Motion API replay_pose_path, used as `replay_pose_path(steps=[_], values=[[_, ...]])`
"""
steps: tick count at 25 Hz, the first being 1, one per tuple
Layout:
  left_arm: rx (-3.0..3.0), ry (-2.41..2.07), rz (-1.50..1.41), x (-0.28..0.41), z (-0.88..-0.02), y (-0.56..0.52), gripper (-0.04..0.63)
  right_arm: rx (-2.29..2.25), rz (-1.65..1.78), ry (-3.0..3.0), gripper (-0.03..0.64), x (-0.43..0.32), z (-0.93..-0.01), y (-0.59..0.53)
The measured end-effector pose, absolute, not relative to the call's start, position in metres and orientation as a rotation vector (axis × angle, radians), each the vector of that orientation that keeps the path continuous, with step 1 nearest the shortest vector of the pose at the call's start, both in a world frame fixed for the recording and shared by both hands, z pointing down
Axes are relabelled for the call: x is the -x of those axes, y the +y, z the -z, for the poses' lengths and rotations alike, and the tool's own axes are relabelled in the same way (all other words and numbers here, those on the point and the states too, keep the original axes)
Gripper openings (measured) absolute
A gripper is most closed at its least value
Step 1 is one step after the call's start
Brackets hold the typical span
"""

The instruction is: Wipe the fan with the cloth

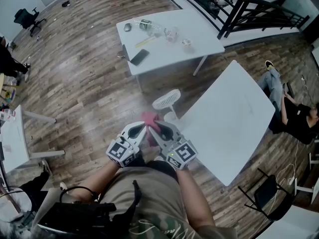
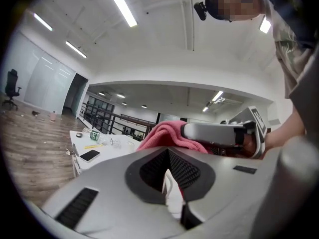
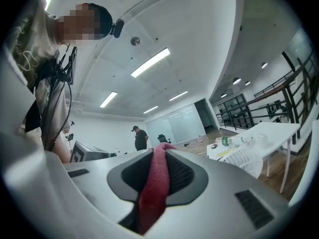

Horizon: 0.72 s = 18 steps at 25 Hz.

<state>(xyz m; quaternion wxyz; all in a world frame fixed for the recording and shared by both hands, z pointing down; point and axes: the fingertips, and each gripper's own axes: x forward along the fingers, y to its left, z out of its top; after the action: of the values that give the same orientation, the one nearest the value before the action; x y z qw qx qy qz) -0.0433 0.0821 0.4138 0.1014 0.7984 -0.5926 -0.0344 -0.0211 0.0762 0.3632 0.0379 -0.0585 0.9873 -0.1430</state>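
Tongs on my left [image 1: 140, 129] are pinched fully shut on a thin edge of the pink terry cloth [image 1: 148, 118], and my right tongs [image 1: 155, 129] clamp a thicker fold of it. The white round-grilled fan [image 1: 166, 100] stands just ahead and slightly rightward, nearer the right tongs.

Ceiling strip lights [image 2: 119, 4] glare brightly; fisheye edges darken, warp.

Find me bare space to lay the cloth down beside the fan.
The near white table is bare from the fan by its left corner rightward. The far table is crowded: phone, bottle; only its right end is free.
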Motion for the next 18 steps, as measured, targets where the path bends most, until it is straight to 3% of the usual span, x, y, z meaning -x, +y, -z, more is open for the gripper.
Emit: replay_pose_path(steps=[8,18], values=[[-2.33,-1.773,0.104,0.056,-0.425,0.086,0.02,0.339,0.496,3.072,0.067,0.004,-0.419,0.055],[-2.315,-1.817,0.145,0.079,-0.47,0.086,0.02,0.452,0.611,3.116,0.067,0.039,-0.524,0.037]])
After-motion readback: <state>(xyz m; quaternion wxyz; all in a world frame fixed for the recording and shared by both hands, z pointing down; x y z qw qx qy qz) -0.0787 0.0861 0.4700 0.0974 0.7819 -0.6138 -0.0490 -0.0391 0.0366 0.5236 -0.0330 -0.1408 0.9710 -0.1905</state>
